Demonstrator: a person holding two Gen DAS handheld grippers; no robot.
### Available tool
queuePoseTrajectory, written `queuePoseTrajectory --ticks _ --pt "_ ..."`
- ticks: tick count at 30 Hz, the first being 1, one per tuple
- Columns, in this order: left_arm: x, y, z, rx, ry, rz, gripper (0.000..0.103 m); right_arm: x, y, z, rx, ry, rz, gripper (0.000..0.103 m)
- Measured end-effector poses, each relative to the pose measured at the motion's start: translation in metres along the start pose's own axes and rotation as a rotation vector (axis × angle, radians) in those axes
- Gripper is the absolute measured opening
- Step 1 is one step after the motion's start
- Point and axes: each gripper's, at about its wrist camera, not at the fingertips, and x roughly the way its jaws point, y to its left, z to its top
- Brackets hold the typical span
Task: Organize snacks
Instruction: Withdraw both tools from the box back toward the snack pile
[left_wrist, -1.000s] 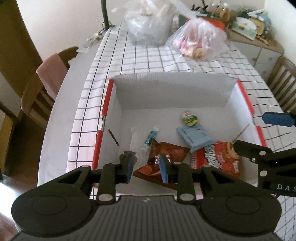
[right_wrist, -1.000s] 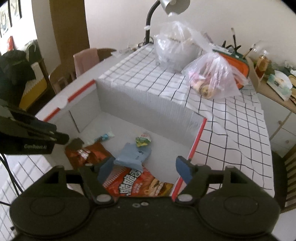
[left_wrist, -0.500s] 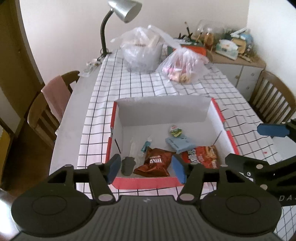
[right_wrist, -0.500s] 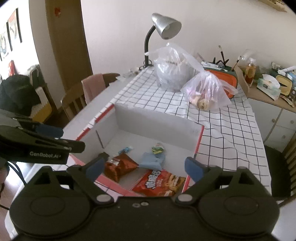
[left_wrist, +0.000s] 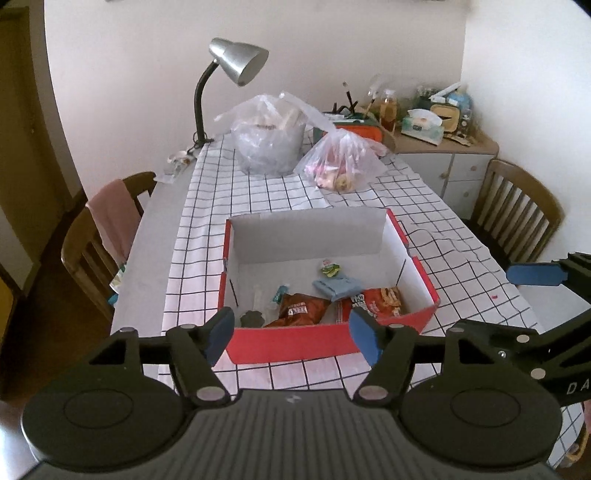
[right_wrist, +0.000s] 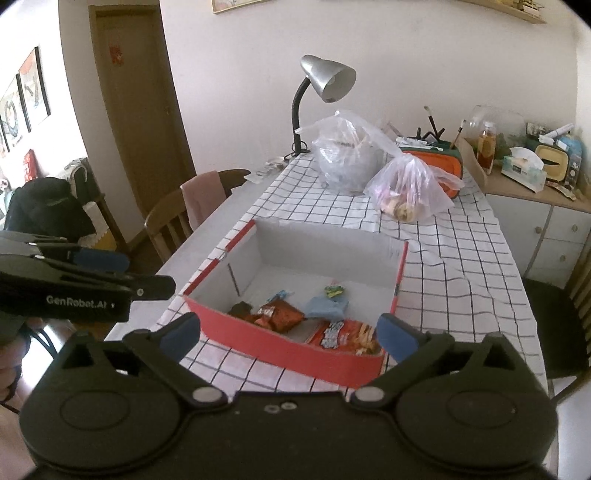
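Both grippers have withdrawn up and back from the box (left_wrist: 332, 343). Left gripper (left_wrist: 293, 334) and right gripper (right_wrist: 290, 332) are opening, nothing between the jaws. Snacks (left_wrist: 301, 308) lie released inside the box; depositing appears complete

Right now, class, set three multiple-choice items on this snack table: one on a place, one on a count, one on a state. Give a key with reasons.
1. Where does the orange snack bag lie?
A. inside the red box
B. on the chair
C. under the lamp

2. How many clear plastic bags stand beyond the box?
A. one
B. two
C. four

3. What does the left gripper hold?
A. a snack
B. the cloth
C. nothing

Key: 1 A, it rests on the box floor. 2 B, a large bag and a small bag. 3 C, its opening jaws have nothing between them.
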Motion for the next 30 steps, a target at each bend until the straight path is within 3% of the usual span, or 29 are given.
queuePoseTrajectory --ticks 4,8,16,30 --pt "-0.012 0.002 -0.014 0.0 -0.008 -0.017 0.07 -0.007 0.006 -0.013 0.029 0.008 0.014 0.103" --pt "-0.02 0.007 -0.032 -0.002 -0.016 -0.033 0.079 -0.01 0.014 -0.025 0.045 0.02 0.023 0.103" --pt "-0.021 0.019 -0.068 -0.02 0.019 -0.06 0.08 -0.009 0.027 -0.058 0.07 0.049 0.032 0.103" --pt "0.015 0.024 -0.124 0.026 0.206 -0.102 0.08 0.025 0.027 -0.106 0.123 0.182 0.004 0.103"
